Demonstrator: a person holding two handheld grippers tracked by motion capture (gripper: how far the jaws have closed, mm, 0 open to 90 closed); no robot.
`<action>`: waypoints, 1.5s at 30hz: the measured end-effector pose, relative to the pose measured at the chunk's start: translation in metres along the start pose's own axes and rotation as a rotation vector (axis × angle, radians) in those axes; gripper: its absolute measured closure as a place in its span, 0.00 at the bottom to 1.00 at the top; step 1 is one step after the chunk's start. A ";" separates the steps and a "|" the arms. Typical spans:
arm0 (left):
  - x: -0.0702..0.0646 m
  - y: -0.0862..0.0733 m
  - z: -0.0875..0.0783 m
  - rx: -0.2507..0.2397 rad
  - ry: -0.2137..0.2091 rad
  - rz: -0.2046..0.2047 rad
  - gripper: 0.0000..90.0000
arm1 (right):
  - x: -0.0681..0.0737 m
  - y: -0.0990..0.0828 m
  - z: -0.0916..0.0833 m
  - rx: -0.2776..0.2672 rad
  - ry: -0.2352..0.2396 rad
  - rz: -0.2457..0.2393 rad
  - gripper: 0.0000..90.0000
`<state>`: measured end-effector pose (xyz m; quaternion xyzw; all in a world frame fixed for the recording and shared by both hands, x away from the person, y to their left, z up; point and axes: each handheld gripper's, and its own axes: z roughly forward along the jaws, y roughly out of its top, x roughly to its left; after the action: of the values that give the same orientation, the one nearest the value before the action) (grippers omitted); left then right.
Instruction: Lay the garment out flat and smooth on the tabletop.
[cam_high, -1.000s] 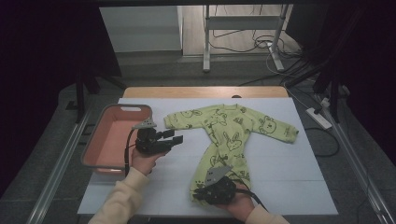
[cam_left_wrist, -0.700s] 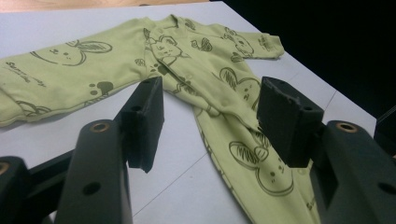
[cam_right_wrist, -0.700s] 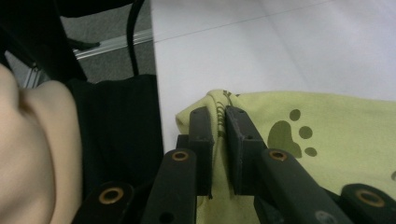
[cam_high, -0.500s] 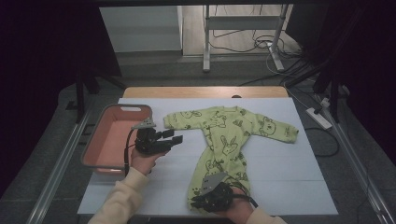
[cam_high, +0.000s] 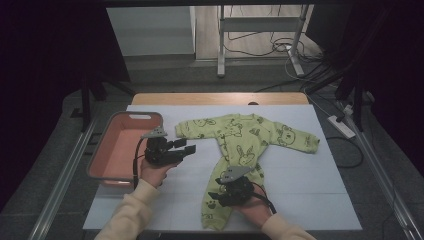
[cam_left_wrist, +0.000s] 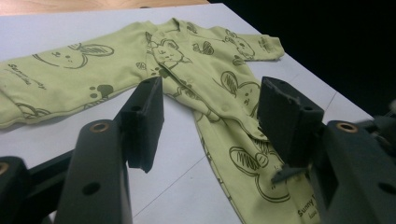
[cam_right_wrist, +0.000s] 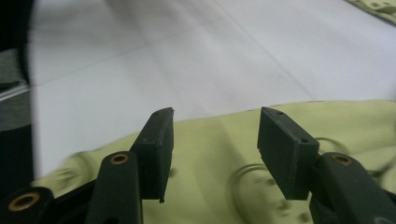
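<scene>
the green baby sleepsuit (cam_high: 240, 145) is lying spread flat on the white table cover (cam_high: 310, 180), soft, light and floppy, likely best pinched at a cuff or hem. the right gripper (cam_high: 214, 195) is hovering over the leg, its jaws having just been opening with nothing between them; the left gripper (cam_high: 189, 146) is waiting released beside the sleeve.

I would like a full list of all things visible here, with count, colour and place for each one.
baby sleepsuit: one, light green with dark animal prints, spread flat mid-table.
tray: one, pink, on the left edge of the table.
table: one, white cover, wooden far edge.
power strip: one, white, on the floor at the right.
left gripper: one, black, open, beside the tray, holding nothing.
right gripper: one, black, jaws just opened, over the sleepsuit's lower leg, gripping nothing.
</scene>
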<state>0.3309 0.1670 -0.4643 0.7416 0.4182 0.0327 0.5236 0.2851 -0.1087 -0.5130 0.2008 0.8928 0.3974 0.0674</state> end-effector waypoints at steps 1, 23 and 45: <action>0.000 0.000 0.000 0.000 0.000 0.001 0.46 | -0.003 0.001 0.003 0.002 -0.008 0.001 0.50; 0.001 0.000 -0.002 -0.005 0.002 0.002 0.46 | -0.021 0.011 0.035 0.044 -0.057 0.040 0.42; 0.002 0.001 -0.005 -0.013 0.002 0.001 0.46 | -0.017 0.010 0.040 0.090 -0.100 0.058 0.33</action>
<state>0.3303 0.1714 -0.4620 0.7385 0.4181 0.0366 0.5277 0.3150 -0.0821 -0.5332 0.2489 0.8993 0.3480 0.0910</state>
